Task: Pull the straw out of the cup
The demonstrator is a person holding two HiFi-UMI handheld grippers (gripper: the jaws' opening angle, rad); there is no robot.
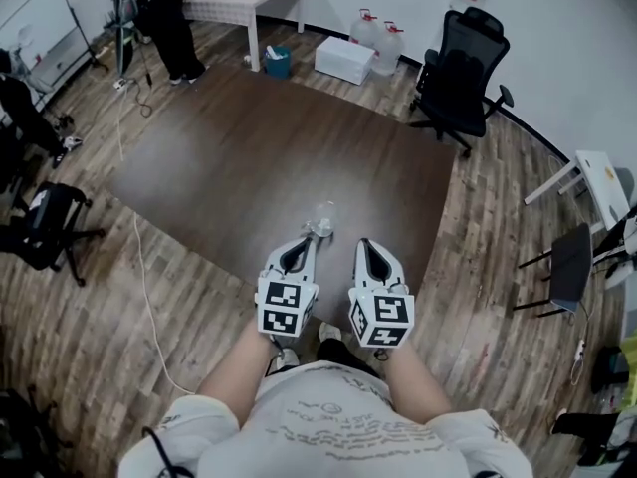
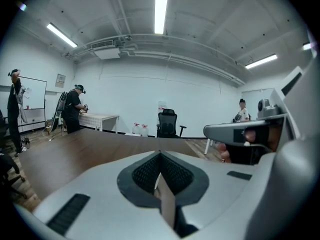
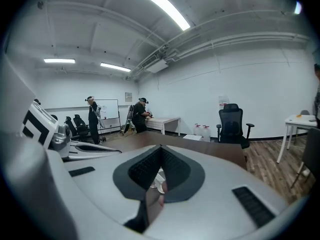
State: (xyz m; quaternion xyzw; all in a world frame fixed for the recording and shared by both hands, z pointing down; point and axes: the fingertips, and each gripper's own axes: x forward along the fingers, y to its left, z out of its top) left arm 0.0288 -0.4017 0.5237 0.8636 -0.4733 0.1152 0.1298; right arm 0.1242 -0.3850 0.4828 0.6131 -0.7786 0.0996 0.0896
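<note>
I have two grippers, the left gripper and the right gripper. One clear cup stands just ahead of my left jaws, on one dark brown table. Far beyond the jaws are two water jugs, one black office chair, one white box and one teal bucket. My left gripper view shows three people.

I see a big brown table, a black chair, 2 water jugs and a white box.

Head view looks steeply down; both gripper views face low across the table (all share it).
</note>
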